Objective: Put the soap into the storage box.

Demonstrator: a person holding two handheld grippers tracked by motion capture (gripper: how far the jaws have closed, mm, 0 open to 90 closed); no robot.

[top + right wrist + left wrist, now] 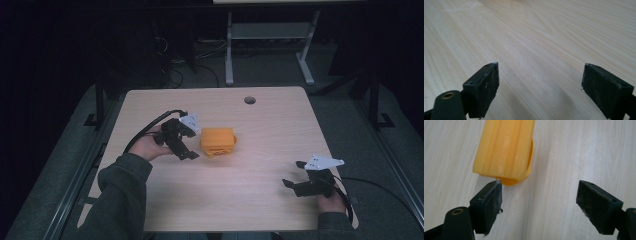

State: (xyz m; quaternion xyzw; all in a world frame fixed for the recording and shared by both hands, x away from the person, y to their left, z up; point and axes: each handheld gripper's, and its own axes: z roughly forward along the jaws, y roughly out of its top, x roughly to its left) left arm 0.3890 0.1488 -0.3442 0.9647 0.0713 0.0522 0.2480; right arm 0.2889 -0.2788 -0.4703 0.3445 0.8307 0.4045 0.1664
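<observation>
Two grippers sit over a wooden table (240, 190). Left gripper (539, 197), jaws wide, is just beside an orange container (504, 147). Right gripper (540, 85), jaws wide, holds nothing.

Ribbed orange plastic container (218, 141), lying on its side, mid-table

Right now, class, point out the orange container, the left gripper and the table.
orange container (218, 140), high view, its top face.
left gripper (191, 142), high view, between its fingertips.
table (235, 200), high view, bare wood.
</observation>
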